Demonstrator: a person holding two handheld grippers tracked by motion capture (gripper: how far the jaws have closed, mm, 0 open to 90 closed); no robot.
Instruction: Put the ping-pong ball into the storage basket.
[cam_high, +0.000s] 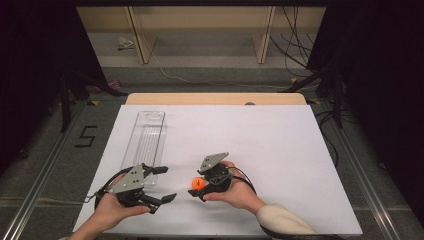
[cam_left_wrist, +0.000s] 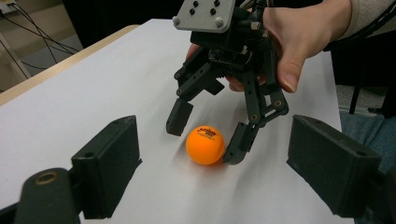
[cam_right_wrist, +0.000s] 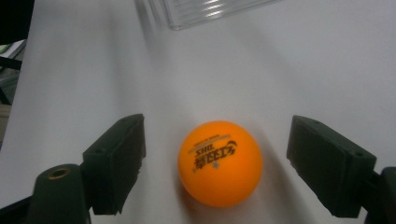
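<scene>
Right gripper (cam_high: 195, 186), matte black jaws apart around glossy orange ball (cam_high: 198, 184).

You see one small, round, glossy orange plastic table-tennis ball (cam_right_wrist: 219, 163) with dark printed lettering on its upper face. It rests on the white table surface (cam_high: 260, 135), near the front edge and roughly mid-width, and it is whole and undented.

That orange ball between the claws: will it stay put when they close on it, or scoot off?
The orange ball is round and smooth on the flat white table, so an off-centre nudge would probably roll it away. It looks like a ping-pong ball, likely very light. The open right gripper straddles it, which should trap it.
</scene>
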